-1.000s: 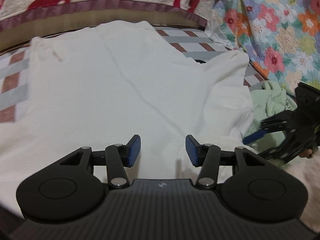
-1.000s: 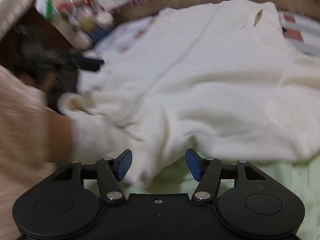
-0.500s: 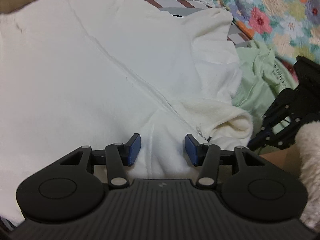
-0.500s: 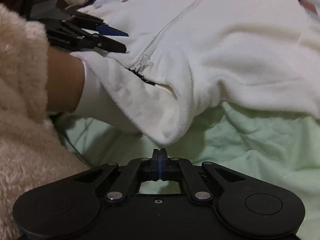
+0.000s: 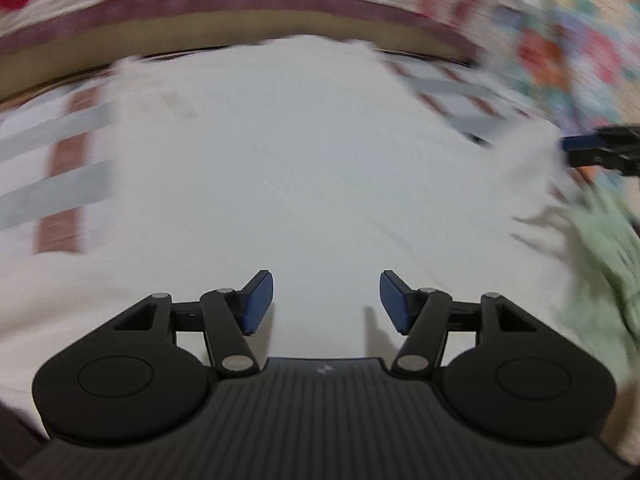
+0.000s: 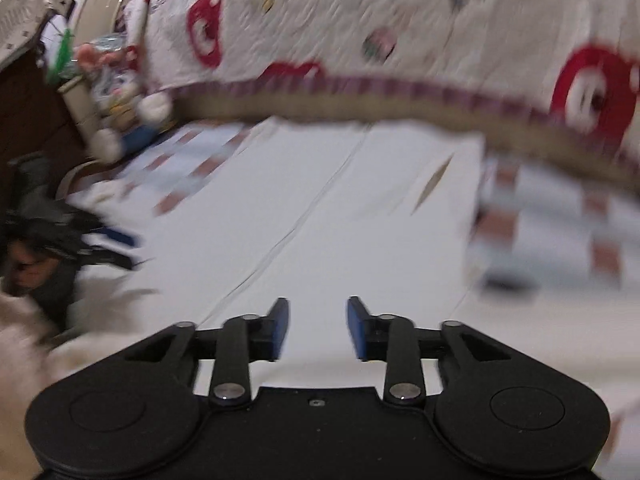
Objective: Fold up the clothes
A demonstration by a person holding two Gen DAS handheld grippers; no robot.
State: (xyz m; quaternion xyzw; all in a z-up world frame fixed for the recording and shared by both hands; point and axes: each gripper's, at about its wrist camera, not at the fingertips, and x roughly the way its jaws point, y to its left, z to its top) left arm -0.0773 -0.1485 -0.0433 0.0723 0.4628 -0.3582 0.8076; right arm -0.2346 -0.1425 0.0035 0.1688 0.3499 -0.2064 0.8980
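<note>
A cream-white fleece garment with a zip seam down its middle [image 6: 304, 216] is spread flat over a bedsheet checked in white, grey and brick red [image 5: 60, 168], its far edge lying close beneath a quilted cover printed with red shapes and bordered in purple [image 6: 400, 40]. A small slit-like opening is seen in the fabric to the right of the seam in the right wrist view. Both pictures are smeared by motion, so fine detail is lost.

The left gripper [image 5: 326, 300] is held above the near part of the garment, its blue-padded jaws opening, with nothing between them but the cloth lying below. The right gripper [image 6: 318, 328] is likewise poised over the garment (a little to the right of the seam), its jaws opening and nothing pinched between them.

A pale green cloth [image 5: 604, 248] is bunched at the garment's right edge in the left wrist view, and a floral-patterned fabric [image 5: 580, 48] is seen beyond it. A cluttered heap of soft toys [image 6: 116, 92] is visible at the bed's far left corner.
</note>
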